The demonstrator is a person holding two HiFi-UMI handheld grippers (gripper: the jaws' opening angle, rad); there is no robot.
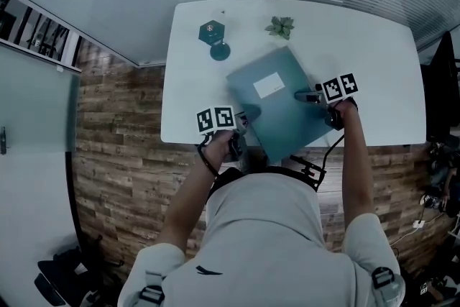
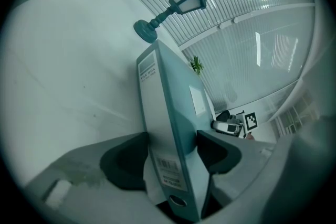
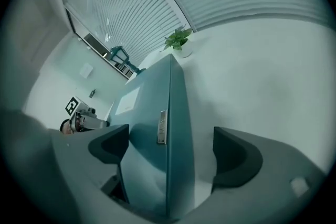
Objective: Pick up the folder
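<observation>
A teal folder (image 1: pixel 280 108) with a white label lies flat and askew on the white table (image 1: pixel 374 54), near its front edge. My left gripper (image 1: pixel 246 120) is at the folder's near left corner. In the left gripper view the white spine of the folder (image 2: pixel 168 113) stands between the jaws of the left gripper (image 2: pixel 172 140), and both dark pads press on it. My right gripper (image 1: pixel 306 95) is at the folder's right edge. There the folder (image 3: pixel 157 97) lies inside the right gripper (image 3: pixel 170 134), whose jaws stand wide, with a clear gap to the right pad.
A small teal lantern figure (image 1: pixel 214 36) and a little potted plant (image 1: pixel 280 26) stand on the table behind the folder. The table's front edge is just by both grippers, with wooden floor (image 1: pixel 122 154) below. A ribbed wall runs behind the table.
</observation>
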